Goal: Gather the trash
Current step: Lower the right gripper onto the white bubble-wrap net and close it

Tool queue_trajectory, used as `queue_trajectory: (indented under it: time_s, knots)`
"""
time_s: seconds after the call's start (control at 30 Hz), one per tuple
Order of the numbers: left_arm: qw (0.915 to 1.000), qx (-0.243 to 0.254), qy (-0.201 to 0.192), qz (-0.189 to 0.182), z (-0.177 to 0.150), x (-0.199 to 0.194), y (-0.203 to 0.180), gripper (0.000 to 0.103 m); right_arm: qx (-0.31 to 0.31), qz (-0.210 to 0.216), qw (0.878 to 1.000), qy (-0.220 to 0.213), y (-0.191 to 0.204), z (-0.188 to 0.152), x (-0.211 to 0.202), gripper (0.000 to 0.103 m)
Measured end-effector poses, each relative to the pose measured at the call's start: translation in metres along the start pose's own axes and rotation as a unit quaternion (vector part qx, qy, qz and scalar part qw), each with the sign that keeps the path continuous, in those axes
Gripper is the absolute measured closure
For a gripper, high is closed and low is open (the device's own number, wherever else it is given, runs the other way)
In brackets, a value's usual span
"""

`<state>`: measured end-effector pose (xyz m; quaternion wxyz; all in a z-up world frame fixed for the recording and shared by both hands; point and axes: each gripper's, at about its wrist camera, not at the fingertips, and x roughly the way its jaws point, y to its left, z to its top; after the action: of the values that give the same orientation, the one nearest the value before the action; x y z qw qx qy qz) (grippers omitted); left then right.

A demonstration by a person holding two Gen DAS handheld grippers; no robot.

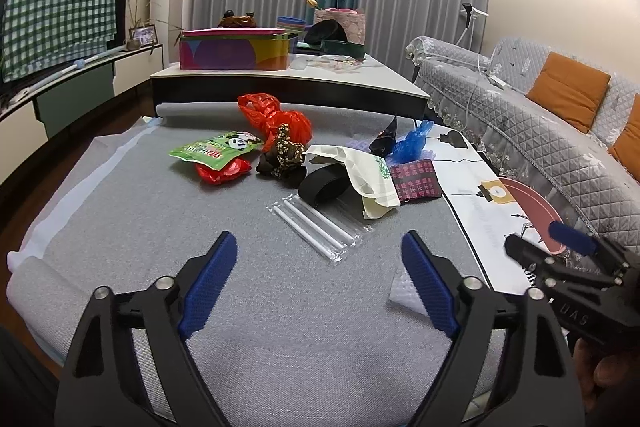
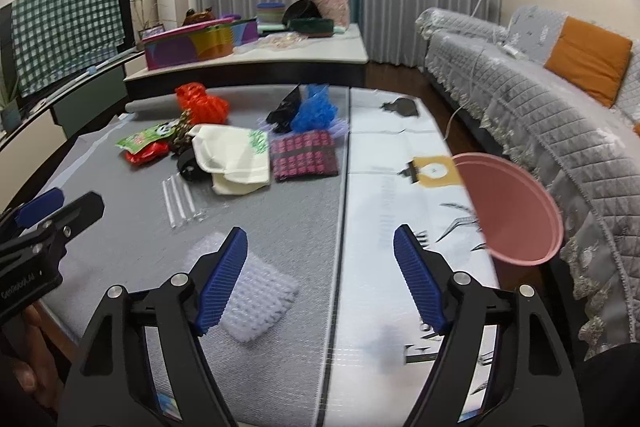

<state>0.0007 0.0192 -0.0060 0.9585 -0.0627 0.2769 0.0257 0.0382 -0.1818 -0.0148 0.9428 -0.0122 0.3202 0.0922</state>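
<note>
We see the left claw (image 1: pixel 320 267) and right claw (image 2: pixel 320 263) angled downward, both spread wide and empty, above the grey counter (image 1: pixel 140 227). Trash lies ahead: a straw packet (image 1: pixel 320 227), a red bag (image 1: pixel 276 119); a sofa (image 1: pixel 540 131) at right.

The left gripper (image 1: pixel 318 267) is held tilted downward with its jaws spread wide and nothing gripped between the blue ribbed pads (image 1: pixel 212 287). The right gripper (image 2: pixel 320 267) is held at a similar downward tilt, jaws likewise apart and empty. Each gripper is seen at the edge of the other's wrist view, side by side.
</note>
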Motion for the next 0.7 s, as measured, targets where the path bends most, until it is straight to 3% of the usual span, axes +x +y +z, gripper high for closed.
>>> queue_trajectory:
  time_s: [0.33, 0.7]
  knots:
    - [0.9998, -0.02, 0.003, 0.0, 0.006, 0.007, 0.006, 0.042, -0.046, 0.065, 0.994, 0.072, 0.03, -0.015, 0.04, 0.028]
    - [0.9989, -0.043, 0.017, 0.005, 0.009, 0.021, 0.02, 0.051, -0.068, 0.075, 0.99, 0.101, 0.04, -0.021, 0.059, 0.029]
